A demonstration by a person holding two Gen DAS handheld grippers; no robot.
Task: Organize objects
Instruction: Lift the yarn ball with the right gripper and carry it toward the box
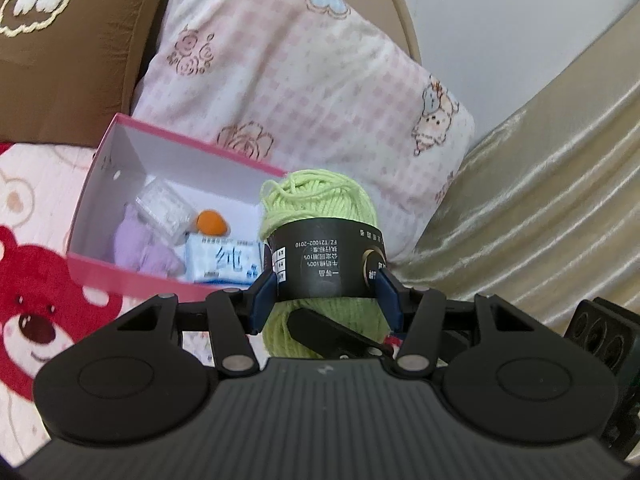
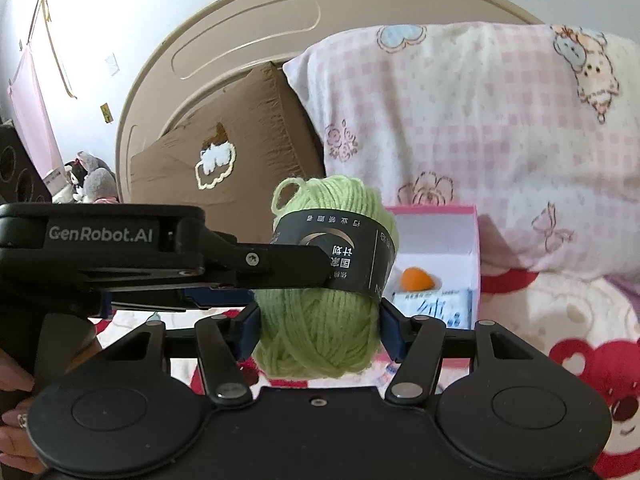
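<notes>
Yarn ball (image 1: 320,216) held aloft by both grippers, left gripper (image 1: 326,292) and right gripper (image 2: 318,320) jaws clamped on it, near pink box (image 1: 100,168). Advice: release one gripper before lowering in.

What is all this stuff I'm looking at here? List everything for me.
yarn ball: one, light green with a black paper band, held in the air by both grippers
box: one, pink outside, white inside, open, on the bedspread before the pillows
clear plastic case: one, in the box
purple cloth item: one, in the box
orange ball: one, in the box
tissue pack: one, white and blue, in the box
checked pillow: one, pink and white
brown cushion: one, left of the pillow
bedspread: red bear print
headboard: beige
left gripper: black, blue fingers
right gripper: black, blue fingers
hand: lower left, right wrist view
</notes>
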